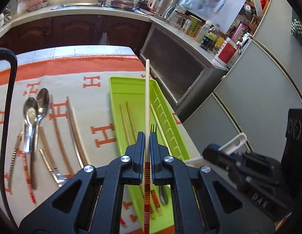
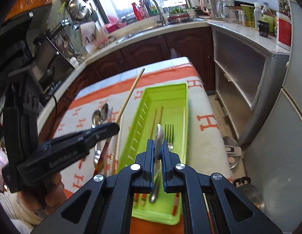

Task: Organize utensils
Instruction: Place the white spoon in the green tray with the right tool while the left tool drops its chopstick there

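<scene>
We carry two utensils toward the green tray (image 2: 183,89), which lies along the right edge of the table's orange-and-cream cloth (image 1: 96,101) and already holds a pair of chopsticks (image 1: 128,122), a fork (image 2: 169,131) and another chopstick along its far wall. Our left gripper (image 1: 147,148) is clenched on a single chopstick (image 1: 147,101), gripped near its red-banded handle so the pale tip runs straight out ahead, over the tray; held that way along the tray's length, it should drop in parallel to the ones already there. Our right gripper (image 2: 158,158) is closed on a metal spoon (image 2: 159,136), pinched edge-on through the handle with the bowl poking up above the fingers, also poised over the tray's near half. Both grips sit near the handle ends, which we judge keeps the fingers clear of the tray walls at release. Toward the left edge of the cloth more work waits: two spoons (image 1: 37,105), several loose chopsticks (image 1: 73,124) and what looks like another flat-handled piece, so sorting seems roughly midway.
</scene>
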Tool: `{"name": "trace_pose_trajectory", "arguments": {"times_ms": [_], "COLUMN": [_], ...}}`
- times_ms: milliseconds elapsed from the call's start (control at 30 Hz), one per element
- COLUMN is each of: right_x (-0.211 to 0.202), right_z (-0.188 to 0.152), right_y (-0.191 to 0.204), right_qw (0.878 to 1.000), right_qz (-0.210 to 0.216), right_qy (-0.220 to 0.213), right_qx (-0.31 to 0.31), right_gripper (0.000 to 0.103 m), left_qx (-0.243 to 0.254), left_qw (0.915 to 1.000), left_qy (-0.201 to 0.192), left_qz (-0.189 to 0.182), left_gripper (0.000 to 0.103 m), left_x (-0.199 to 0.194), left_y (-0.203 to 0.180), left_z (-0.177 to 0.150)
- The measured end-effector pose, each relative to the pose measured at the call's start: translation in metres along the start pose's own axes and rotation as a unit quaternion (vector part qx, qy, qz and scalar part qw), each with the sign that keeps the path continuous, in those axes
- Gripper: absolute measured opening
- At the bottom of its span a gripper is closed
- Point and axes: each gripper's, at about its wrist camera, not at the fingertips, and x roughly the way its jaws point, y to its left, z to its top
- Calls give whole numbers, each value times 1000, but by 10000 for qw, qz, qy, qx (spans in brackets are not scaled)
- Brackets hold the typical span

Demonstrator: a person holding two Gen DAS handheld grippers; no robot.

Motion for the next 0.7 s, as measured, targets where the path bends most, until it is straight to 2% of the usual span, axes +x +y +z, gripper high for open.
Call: {"name": "trace_pose_trajectory", "arguments": {"times_ms": [167,367,533,633,700], "right_x": [17,50,77,94,105], "right_z": [-14,-14,-7,0,5], "right_y": [3,11,16,21,20], "right_qw": [9990,9966,9950,9923,9911], "right_qz": [-205,-354,-417,-716,-806], "right_qy": [283,550,722,744,802], "right_qx": [-282,-498,-553,-681,-692], "right_gripper": [6,6,7,8,14], "left_qx": [-174,-318,-384,-434,-438], "left_qw": [9998,9991,9986,9981,9981], "left_qy": [58,218,312,423,404], "left_qz": [68,191,189,142,140], "left_gripper": [3,3,4,4,4], "left_x": [37,60,58,51,42], "left_y": [3,14,20,22,25], "left_z": [0,-4,-6,-6,-7]}}
